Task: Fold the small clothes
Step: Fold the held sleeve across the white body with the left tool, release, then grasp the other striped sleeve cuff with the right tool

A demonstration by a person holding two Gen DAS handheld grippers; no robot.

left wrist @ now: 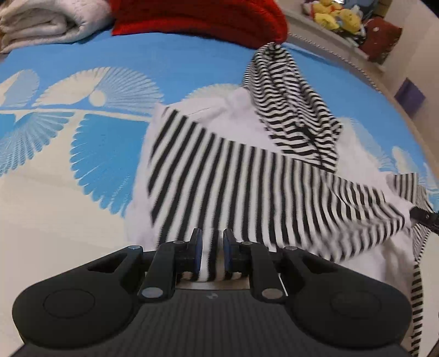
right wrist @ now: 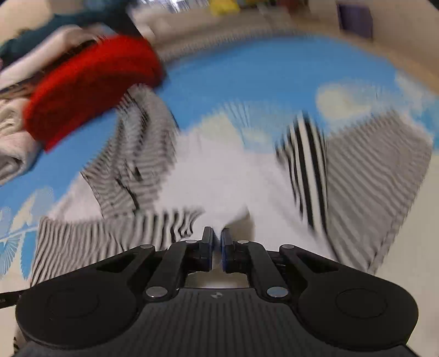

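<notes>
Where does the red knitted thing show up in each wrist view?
Left wrist: red knit along the top edge, centre, behind the striped garment's hood.
Right wrist: red knit upper left, blurred.
Shared landmark: the hood lies just below it in both views.

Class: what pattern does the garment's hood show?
Black-and-white stripes on the hood, clearest in left wrist view.

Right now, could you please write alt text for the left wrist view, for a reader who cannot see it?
The left claw is shut on the edge of a black-and-white striped garment that lies rumpled on a blue and white bedspread. Behind it lie a red knit and a folded white blanket.
</notes>
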